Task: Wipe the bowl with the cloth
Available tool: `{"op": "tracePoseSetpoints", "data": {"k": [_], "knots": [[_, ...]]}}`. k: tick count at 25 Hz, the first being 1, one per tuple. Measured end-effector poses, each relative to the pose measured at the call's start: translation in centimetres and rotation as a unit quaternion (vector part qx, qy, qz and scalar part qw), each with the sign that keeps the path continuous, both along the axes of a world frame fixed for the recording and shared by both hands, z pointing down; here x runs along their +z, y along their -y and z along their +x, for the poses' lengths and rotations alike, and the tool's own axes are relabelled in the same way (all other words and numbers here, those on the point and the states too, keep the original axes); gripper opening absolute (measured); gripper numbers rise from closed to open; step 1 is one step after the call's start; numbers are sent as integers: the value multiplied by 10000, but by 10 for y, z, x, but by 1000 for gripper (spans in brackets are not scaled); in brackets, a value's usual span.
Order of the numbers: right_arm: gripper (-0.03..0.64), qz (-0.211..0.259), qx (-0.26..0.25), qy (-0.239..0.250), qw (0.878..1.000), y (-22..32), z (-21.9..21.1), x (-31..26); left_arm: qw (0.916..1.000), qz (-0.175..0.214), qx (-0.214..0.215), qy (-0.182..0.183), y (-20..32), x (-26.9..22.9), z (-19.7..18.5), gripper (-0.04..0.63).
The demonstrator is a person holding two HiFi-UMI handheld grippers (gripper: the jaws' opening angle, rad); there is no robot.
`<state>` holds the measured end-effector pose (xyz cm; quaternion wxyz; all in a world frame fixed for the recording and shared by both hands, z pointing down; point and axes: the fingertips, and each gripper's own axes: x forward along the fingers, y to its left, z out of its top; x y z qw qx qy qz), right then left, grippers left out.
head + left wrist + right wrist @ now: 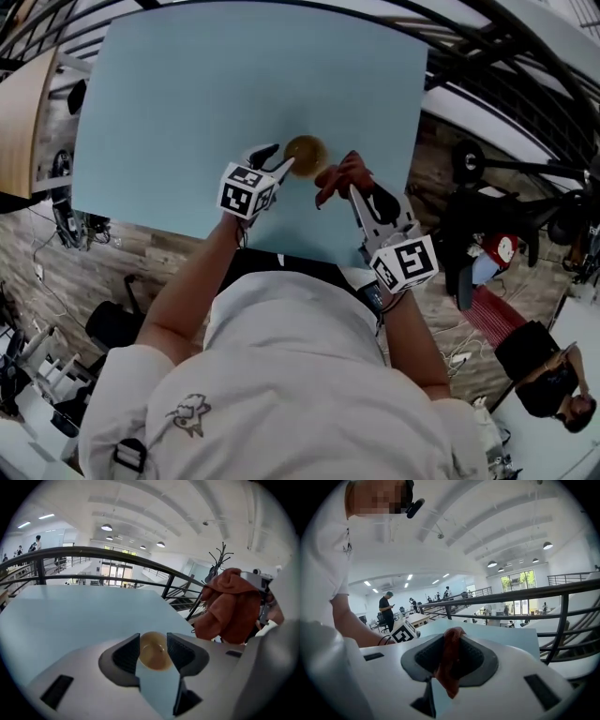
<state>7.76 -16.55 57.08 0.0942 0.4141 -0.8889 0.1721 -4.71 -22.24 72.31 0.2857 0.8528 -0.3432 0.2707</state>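
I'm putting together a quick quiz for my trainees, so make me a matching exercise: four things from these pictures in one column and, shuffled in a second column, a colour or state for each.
Column one
1. bowl
2. cloth
3. left tongs
4. table

Column two
A. pale blue top
B. rust-red, clamped in the right tongs
C. open, with the bowl in sight between the jaws
D. tan, standing on the table

Pairs: 1-D, 2-B, 3-C, 4-A
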Motion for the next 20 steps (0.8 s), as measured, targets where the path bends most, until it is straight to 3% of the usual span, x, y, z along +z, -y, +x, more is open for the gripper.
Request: {"op": "tracePoseSetpoints", "data": {"k": [5, 15, 20], "knots": [[97, -202, -8, 33, 9998, 3, 1, 23, 9990, -400, -108, 155, 6, 44, 3, 190], [98, -455, -77, 17, 9989, -1, -2, 43, 9961, -790, -257, 294, 7, 89, -1, 186], [97, -528, -105, 21, 9985, -7, -5, 49, 9955, -876, -284, 222, 8, 102, 0, 112]]}}
